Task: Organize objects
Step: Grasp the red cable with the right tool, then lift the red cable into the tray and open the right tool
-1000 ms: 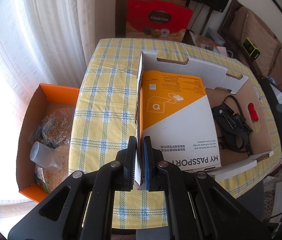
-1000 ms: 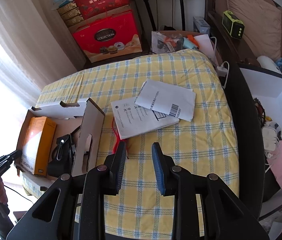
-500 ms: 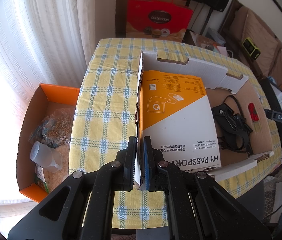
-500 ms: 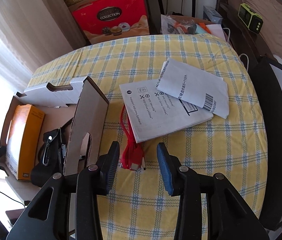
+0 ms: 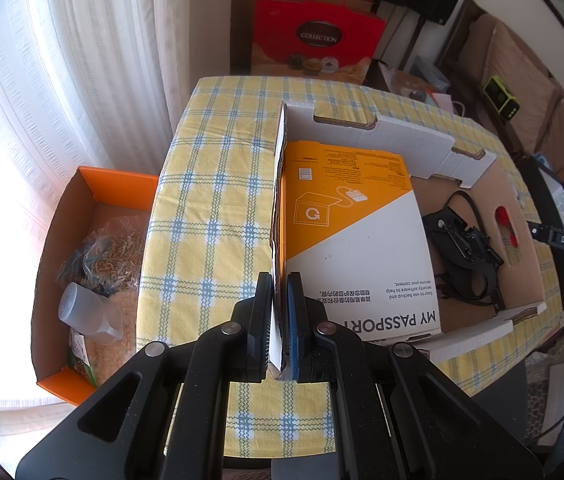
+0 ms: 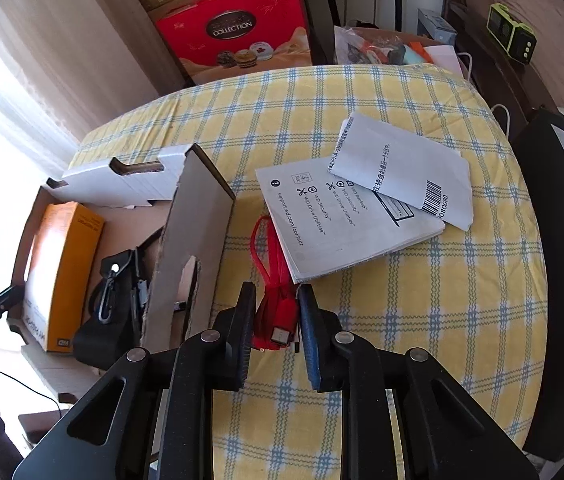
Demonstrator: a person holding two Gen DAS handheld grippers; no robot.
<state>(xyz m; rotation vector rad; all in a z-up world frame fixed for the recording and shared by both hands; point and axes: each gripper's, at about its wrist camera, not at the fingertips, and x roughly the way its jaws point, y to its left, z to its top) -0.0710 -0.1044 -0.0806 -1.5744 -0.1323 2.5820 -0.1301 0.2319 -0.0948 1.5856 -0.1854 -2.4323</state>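
My left gripper [image 5: 280, 292] is shut on the near wall of an open cardboard box [image 5: 278, 184] on the yellow checked table. The box holds an orange and white My Passport carton [image 5: 358, 236] and a black strap with clips [image 5: 462, 248]. My right gripper [image 6: 276, 308] is open, its fingers on either side of a coiled red cable [image 6: 278, 280] lying on the cloth beside the box's right wall [image 6: 190, 248]. The cable's far end is tucked under a white booklet [image 6: 346, 224] with a folded leaflet [image 6: 402, 168] on top.
An orange box [image 5: 82, 264] with bags and a plastic cup sits on the floor left of the table. A red gift box [image 6: 238, 36] stands behind the table. A black chair back [image 6: 554, 264] is at the table's right edge.
My right gripper has moved forward and down, so its open fingers now straddle the red cable. My left gripper has stayed shut on the box wall.
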